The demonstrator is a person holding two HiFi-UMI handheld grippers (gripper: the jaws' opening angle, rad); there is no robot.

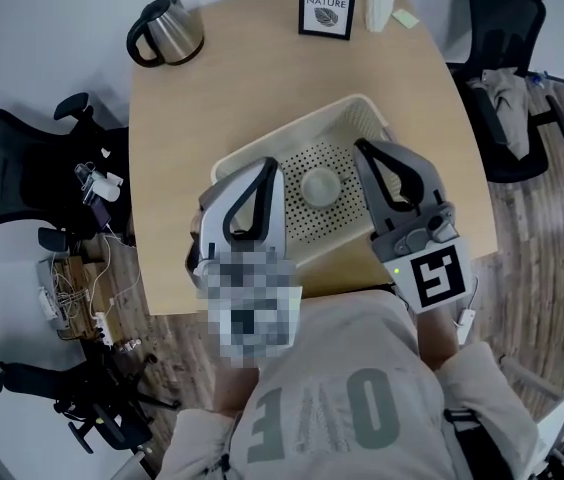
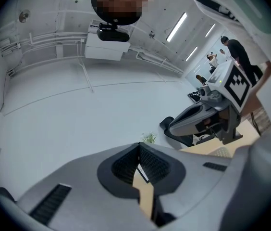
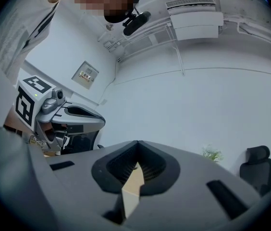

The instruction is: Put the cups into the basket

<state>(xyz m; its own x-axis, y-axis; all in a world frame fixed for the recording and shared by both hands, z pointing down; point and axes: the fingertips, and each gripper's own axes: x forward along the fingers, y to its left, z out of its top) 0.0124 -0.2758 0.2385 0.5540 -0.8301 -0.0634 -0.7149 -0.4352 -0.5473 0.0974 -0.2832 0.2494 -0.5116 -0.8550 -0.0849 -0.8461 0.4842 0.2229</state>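
A white perforated basket (image 1: pixel 302 124) stands on the round wooden table (image 1: pixel 222 78). One white cup (image 1: pixel 320 186) stands upright inside it, seen from above. Both grippers are held level above the basket's near side. My left gripper (image 1: pixel 269 162) is left of the cup and my right gripper (image 1: pixel 360 146) is right of it. Each has its jaws together with nothing between them. In the left gripper view the left gripper (image 2: pixel 139 146) is shut, and the right gripper's body (image 2: pixel 207 117) shows beside it. In the right gripper view the right gripper (image 3: pixel 137 144) is shut too.
A steel kettle (image 1: pixel 167 30) sits at the table's far left. A framed sign (image 1: pixel 327 6) and a white vase (image 1: pixel 380 3) stand at the far edge. Black office chairs (image 1: pixel 507 68) (image 1: pixel 22 173) flank the table, and cables (image 1: pixel 72 298) lie on the floor at left.
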